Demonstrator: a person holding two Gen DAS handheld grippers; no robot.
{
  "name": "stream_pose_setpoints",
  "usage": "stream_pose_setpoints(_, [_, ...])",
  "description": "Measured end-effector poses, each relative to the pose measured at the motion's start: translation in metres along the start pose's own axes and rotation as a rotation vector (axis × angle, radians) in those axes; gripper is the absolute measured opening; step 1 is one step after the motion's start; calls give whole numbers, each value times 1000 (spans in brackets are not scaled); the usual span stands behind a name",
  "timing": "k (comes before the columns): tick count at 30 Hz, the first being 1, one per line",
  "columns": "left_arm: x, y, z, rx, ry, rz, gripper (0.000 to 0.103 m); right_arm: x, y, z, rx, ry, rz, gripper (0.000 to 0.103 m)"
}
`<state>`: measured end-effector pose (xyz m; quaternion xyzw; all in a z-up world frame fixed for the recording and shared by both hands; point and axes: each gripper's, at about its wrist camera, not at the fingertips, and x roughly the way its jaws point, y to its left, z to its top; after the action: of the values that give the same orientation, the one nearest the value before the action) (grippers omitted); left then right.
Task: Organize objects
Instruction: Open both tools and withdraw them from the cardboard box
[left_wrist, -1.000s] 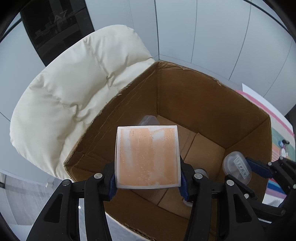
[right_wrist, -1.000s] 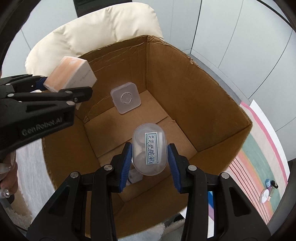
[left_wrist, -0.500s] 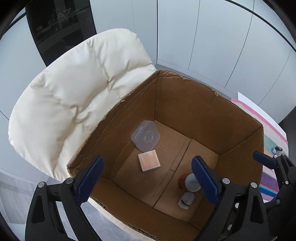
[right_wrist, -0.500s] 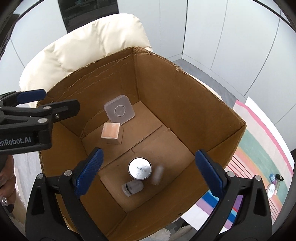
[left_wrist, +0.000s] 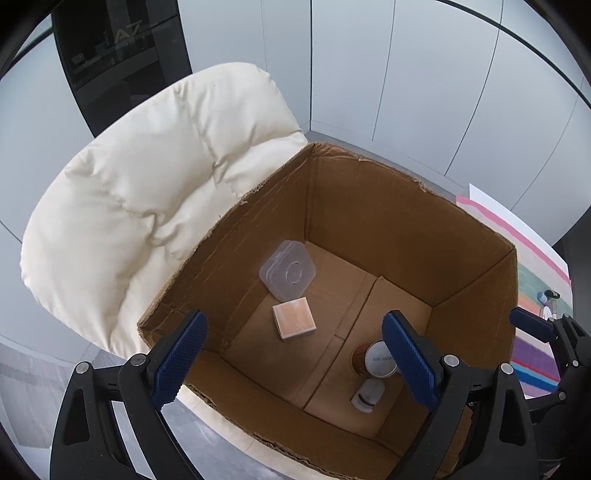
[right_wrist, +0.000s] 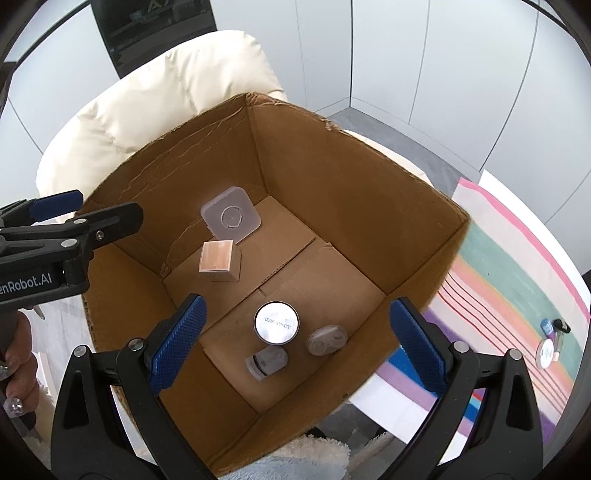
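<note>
1. Both drops done: the left gripper (left_wrist: 291, 354) and right gripper (right_wrist: 295, 343) have let go, fingers spread wide and empty.
2. The orange box (right_wrist: 218, 256) now sits far-left on the cardboard box (right_wrist: 369, 206) floor, the clear capsule (right_wrist: 327, 339) near the can (right_wrist: 276, 323).
3. Next up is probably the leftovers on the striped mat (right_wrist: 517, 280).

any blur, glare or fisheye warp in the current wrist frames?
Left wrist view: sharp; strong fisheye bends the wall panel lines and darkens the corners; the cardboard box floor sits in soft shade. Right wrist view: same warp; the metal can lid catches bright glare, washing out its print; the small oval case beside it looks slightly soft.
</note>
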<state>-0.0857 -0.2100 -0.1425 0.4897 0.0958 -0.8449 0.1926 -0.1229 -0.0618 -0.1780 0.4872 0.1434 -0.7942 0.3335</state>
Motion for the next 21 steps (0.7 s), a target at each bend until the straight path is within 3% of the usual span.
stream_pose_setpoints(21, [-51, 1, -44, 24, 7, 10, 96, -67, -12, -43, 58, -44, -40, 101])
